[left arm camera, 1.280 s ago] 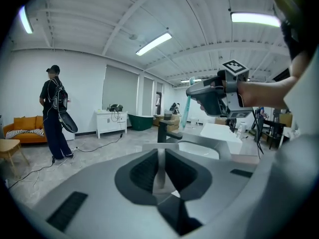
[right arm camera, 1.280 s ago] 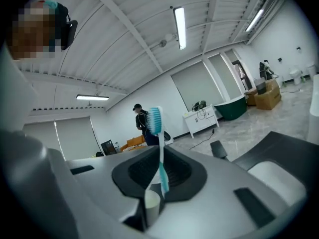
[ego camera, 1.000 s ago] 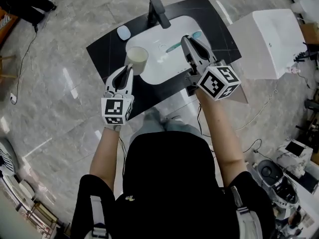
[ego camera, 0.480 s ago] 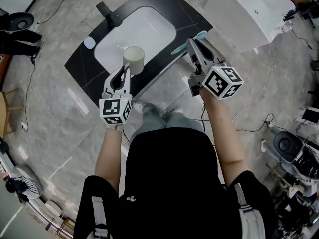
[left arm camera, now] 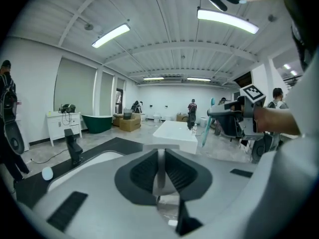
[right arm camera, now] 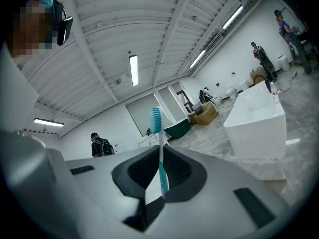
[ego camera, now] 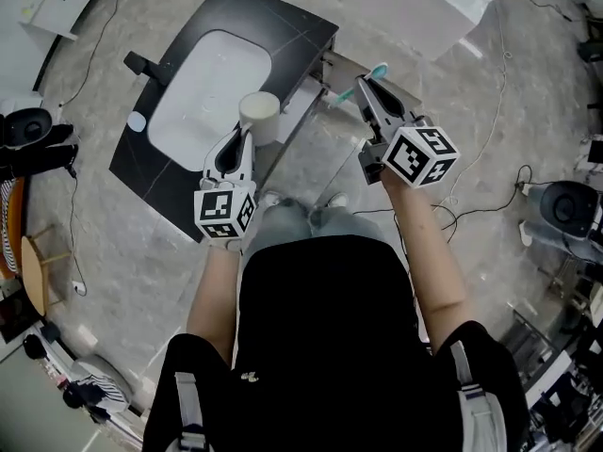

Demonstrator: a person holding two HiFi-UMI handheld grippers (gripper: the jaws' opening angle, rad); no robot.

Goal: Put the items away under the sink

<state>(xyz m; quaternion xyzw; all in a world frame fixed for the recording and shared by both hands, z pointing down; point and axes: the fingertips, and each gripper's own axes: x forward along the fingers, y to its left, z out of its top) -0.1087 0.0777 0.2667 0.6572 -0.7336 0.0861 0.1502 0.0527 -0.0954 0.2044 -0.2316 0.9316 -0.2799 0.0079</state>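
Teal toothbrush (right arm camera: 160, 148) sits clenched in my right gripper (ego camera: 364, 88), its long axis crosswise to the jaws and its bristle end poking out past them. My left gripper (ego camera: 242, 139) is clamped on the wall of the cream cup (ego camera: 259, 113), at the front edge of the sink counter (ego camera: 292, 17). The right one hangs out past that edge, over the floor. The cupboard space lies below that edge, nearer my left, so I judge both must drop lower.
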